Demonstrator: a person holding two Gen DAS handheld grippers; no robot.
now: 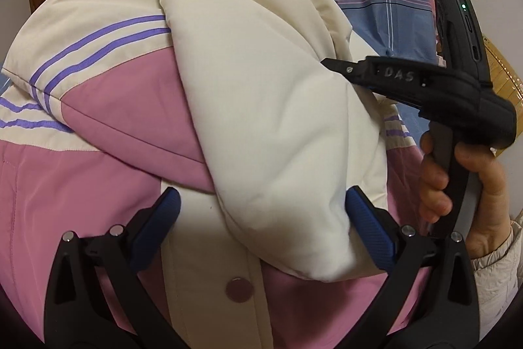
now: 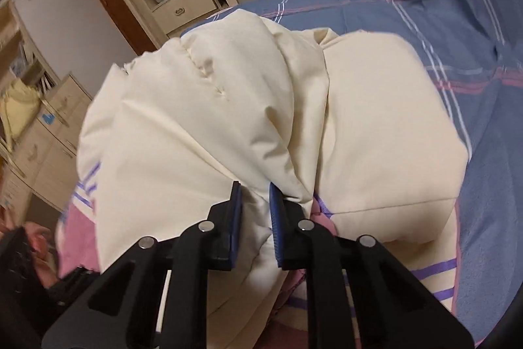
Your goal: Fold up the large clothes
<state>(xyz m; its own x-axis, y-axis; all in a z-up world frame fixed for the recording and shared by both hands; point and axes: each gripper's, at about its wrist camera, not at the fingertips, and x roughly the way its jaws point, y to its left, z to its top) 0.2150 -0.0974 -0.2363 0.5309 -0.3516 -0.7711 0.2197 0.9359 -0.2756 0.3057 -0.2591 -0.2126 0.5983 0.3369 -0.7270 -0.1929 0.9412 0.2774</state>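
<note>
Right gripper [image 2: 255, 208] fingers clamp the jacket [image 2: 196, 120] sleeve fabric to fold it; left gripper [image 1: 261, 218] fingers spread, released.

A padded jacket [image 1: 108, 172] in cream and pink, with purple stripes and a round pink snap button [image 1: 239, 289] on its cream front strip, is lying spread across the bed [image 2: 457, 22], reaching towards the bed's far edge. Its puffy cream sleeve [image 1: 261, 107] is lying folded over the pink body, bunching into soft creases near the cuff.
</note>
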